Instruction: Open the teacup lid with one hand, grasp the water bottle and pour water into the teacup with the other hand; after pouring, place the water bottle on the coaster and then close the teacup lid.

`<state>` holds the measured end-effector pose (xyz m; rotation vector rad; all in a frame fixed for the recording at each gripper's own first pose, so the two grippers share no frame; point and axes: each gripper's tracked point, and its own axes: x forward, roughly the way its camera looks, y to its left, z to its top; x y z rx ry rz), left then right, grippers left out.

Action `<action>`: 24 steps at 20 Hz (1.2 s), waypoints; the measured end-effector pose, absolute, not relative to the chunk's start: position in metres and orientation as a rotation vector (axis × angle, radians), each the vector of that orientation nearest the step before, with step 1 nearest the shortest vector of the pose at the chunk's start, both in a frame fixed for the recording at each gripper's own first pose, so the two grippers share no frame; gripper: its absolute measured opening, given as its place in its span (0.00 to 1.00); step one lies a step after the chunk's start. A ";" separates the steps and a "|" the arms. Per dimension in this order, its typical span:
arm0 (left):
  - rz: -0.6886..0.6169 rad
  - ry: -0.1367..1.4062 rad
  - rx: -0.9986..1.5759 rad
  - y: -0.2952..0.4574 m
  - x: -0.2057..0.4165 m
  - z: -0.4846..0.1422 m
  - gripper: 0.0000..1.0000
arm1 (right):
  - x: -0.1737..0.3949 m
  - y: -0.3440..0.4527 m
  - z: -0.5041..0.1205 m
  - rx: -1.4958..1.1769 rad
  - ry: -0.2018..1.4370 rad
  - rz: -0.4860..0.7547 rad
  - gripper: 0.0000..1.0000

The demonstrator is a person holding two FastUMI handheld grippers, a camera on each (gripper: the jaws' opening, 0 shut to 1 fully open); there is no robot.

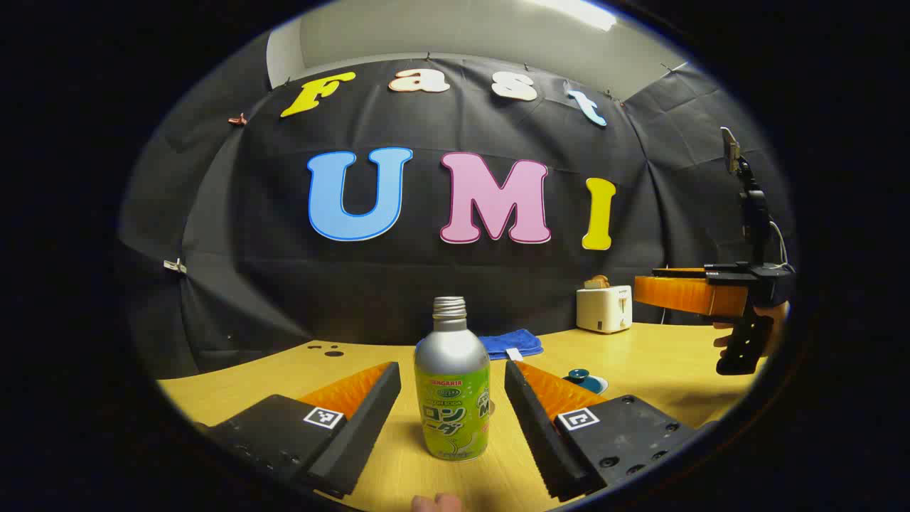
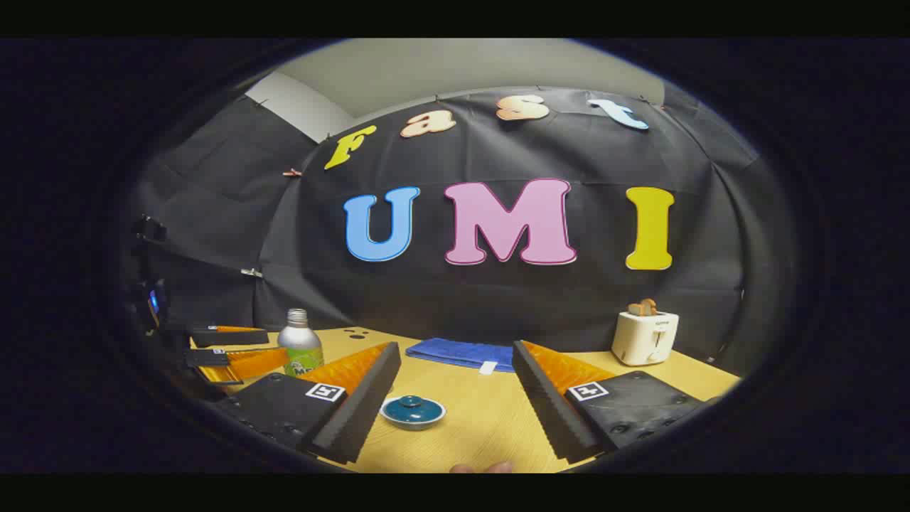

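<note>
Left claw (image 1: 452,398) stands wide open and holds nothing, its two black fingers set either side of the water bottle (image 1: 452,384) without touching it. That bottle stands upright on the table (image 1: 640,355), centred in the gap: a silver metal body with a threaded neck, no cap on it, and a green label round its lower half. Right claw (image 2: 455,398) is likewise spread wide and empty, hovering above the table. Between its fingers, nearer the left one, sits the teacup lid (image 2: 413,408), dark teal with a small knob, on a pale rim. Behind lie a blue cloth (image 2: 462,353) and a white toaster (image 2: 644,337).
</note>
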<state>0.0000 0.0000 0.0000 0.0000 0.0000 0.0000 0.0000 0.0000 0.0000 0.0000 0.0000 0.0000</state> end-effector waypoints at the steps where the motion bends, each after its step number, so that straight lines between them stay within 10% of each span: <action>1: 0.004 0.006 -0.003 0.000 0.000 -0.001 0.94 | 0.001 0.000 0.002 0.001 -0.005 -0.001 0.98; 24: -0.018 0.061 0.014 -0.007 -0.001 -0.009 0.94 | 0.005 0.020 -0.007 -0.016 0.042 0.028 0.98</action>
